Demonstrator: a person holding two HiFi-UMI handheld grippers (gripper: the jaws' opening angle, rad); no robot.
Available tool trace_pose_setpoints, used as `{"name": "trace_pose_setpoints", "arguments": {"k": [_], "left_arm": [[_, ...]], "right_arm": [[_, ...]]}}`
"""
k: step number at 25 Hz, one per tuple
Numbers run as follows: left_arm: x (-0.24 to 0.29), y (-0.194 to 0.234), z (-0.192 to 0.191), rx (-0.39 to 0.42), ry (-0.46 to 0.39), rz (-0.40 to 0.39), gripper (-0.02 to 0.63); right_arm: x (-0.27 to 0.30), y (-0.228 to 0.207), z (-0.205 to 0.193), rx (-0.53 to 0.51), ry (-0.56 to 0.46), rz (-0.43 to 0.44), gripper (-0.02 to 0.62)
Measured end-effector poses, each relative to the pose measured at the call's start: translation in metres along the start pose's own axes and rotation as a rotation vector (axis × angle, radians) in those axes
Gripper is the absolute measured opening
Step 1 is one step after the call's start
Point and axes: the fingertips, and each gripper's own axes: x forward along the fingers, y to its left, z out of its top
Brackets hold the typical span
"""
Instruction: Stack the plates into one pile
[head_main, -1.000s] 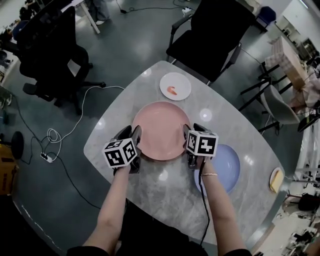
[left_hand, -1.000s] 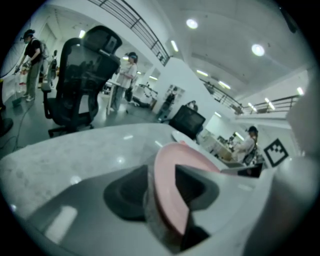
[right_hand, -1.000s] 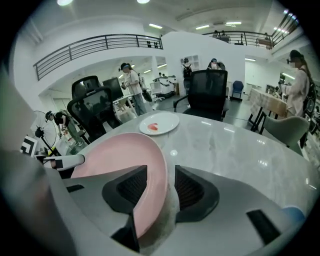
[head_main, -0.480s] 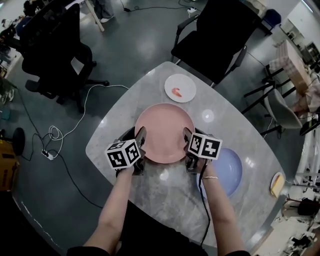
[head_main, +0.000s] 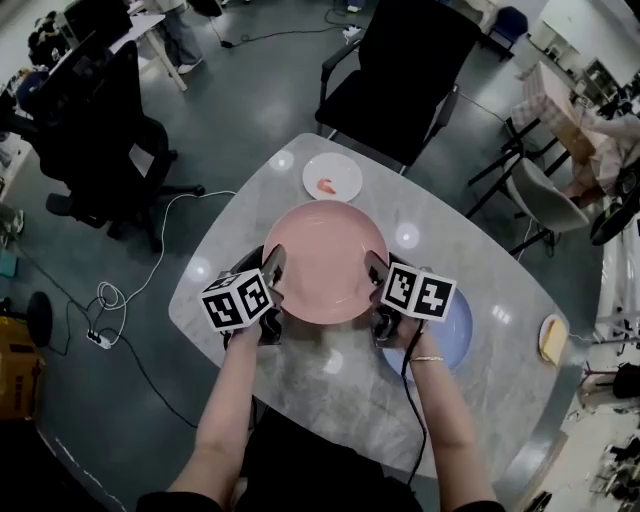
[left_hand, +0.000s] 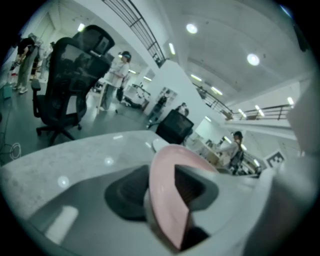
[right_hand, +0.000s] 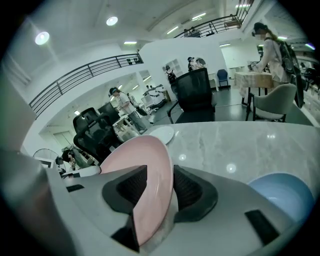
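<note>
Centre of head view: pink plate (head_main: 325, 262) pinched at both sides. My left gripper (head_main: 271, 280) is clamped on its left rim, my right gripper (head_main: 374, 278) on its right rim; each gripper view shows the rim wedged between the jaws. Blue plate (head_main: 458, 322) sits on the grey table (head_main: 330, 385) at right of centre, partly behind the right gripper. Small white plate (head_main: 332, 177) lies above centre, apart from the pink one.

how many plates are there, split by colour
Pink: 1, the large round pink plate
White: 1, the small round white plate with a red mark
Blue: 1, the round pale blue plate
Yellow: 1, the small yellow plate at the table's edge
Total: 4
</note>
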Motion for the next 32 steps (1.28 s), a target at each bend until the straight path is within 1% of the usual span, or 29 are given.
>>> {"name": "trace_pose_setpoints", "arguments": {"k": [3,6,8,11,14,16,20,24,27,32], "left_arm": [[0.006,-0.034,-0.006,0.041,0.023,-0.062,0.166],[0.016,-0.077,-0.022,0.080,0.062,-0.138,0.164],[0.024,-0.110,-0.038,0.107,0.097,-0.194,0.164],[0.035,-0.155,-0.067,0.168,0.155,-0.260,0.164],[0.043,-0.190,-0.099,0.232,0.212,-0.305,0.164],[0.046,-0.208,-0.120,0.257,0.245,-0.326,0.164],[0.048,-0.229,-0.151,0.296,0.297,-0.350,0.163],[0.052,-0.243,-0.173,0.358,0.322,-0.341,0.161],[0.055,-0.246,-0.180,0.417,0.317,-0.324,0.156],[0.058,-0.246,-0.179,0.547,0.290,-0.288,0.156]], "right_arm": [[-0.032,-0.023,-0.001,0.039,-0.043,-0.038,0.158],[-0.069,-0.058,-0.009,0.104,-0.091,-0.094,0.158],[-0.097,-0.086,-0.019,0.155,-0.123,-0.138,0.156],[-0.137,-0.124,-0.038,0.222,-0.159,-0.202,0.155],[-0.169,-0.156,-0.060,0.279,-0.184,-0.263,0.152],[-0.185,-0.173,-0.075,0.301,-0.191,-0.298,0.152],[-0.206,-0.196,-0.100,0.333,-0.193,-0.338,0.152],[-0.215,-0.214,-0.117,0.326,-0.183,-0.360,0.152],[-0.213,-0.221,-0.123,0.305,-0.186,-0.362,0.153],[-0.204,-0.225,-0.132,0.303,-0.176,-0.363,0.152]]}}
